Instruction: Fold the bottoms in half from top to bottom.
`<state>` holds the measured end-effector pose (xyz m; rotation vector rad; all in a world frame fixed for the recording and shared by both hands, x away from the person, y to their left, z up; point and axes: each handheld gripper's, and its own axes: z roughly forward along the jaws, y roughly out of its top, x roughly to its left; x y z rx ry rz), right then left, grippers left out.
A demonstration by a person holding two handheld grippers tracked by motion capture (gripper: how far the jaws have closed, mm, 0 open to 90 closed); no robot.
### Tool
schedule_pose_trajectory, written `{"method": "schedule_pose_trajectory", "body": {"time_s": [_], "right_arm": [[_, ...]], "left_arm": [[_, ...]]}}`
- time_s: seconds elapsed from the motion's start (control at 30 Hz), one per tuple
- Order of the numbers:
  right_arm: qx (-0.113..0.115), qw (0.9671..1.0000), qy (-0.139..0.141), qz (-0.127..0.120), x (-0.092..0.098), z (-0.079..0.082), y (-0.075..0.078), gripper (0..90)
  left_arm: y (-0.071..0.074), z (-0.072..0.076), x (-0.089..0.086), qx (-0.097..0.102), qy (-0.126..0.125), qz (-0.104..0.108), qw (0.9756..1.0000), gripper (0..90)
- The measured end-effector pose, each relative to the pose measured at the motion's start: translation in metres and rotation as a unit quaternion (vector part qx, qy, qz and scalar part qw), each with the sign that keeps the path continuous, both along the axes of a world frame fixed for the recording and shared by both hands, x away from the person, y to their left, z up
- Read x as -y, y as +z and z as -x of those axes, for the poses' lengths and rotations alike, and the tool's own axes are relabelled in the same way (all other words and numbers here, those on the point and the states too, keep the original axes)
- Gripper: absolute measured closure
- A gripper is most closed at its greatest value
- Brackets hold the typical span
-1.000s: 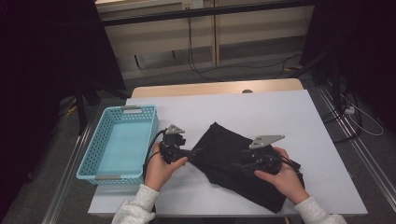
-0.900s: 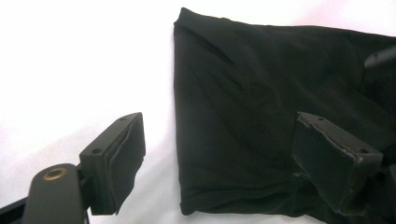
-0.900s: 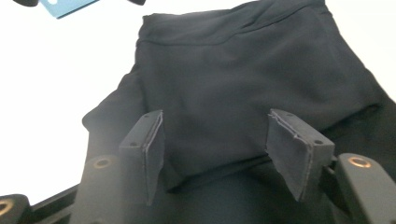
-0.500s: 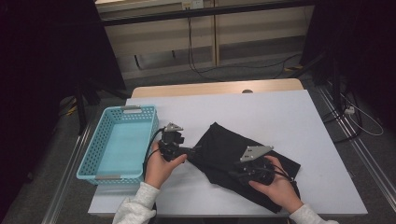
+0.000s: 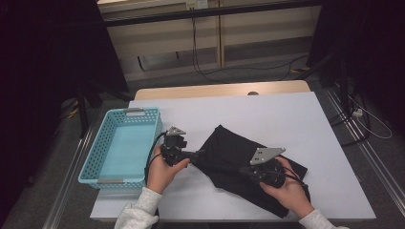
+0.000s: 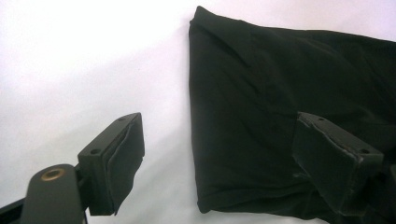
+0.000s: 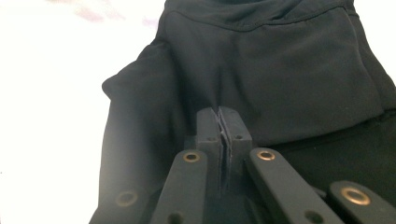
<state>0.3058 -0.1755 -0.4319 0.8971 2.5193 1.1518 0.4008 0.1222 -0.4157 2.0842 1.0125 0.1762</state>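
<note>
The right tongs [image 7: 219,135] have just been closing and stand pressed together over the black cloth [image 5: 243,164] on the worktop [image 5: 286,114]; whether fabric is caught, I cannot tell. The left tongs [image 6: 215,154] straddle its near edge, spread; they should close fully on the hem before any lifting toward the basket [image 5: 90,157].

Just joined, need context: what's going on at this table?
A person works a black cloth garment lying on the white table with two handheld tools. The right tool has just closed, jaws together over the cloth; whether it pinches fabric is unclear. The left tool sits open, straddling the garment's edge. A light blue plastic basket stands at the left.
</note>
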Motion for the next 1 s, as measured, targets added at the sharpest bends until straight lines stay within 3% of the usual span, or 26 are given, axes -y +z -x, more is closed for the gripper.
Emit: {"method": "schedule_pose_trajectory", "body": {"time_s": [0.63, 0.77, 1.0], "right_arm": [[-0.001, 0.9999, -0.007, -0.014, 0.022, 0.017, 0.008, 87.5], [-0.014, 0.9997, -0.009, -0.016, 0.025, 0.020, 0.006, 86.9], [-0.019, 0.9997, 0.009, -0.013, 0.023, 0.030, 0.008, 87.2]], "left_arm": [[-0.003, -0.004, 0.009, -0.007, -0.012, 0.004, 0.9999, 17.6], [-0.004, -0.005, 0.009, -0.012, -0.014, 0.004, 0.9998, 17.6], [-0.005, -0.007, 0.010, -0.014, -0.011, 0.006, 0.9998, 17.7]]}}
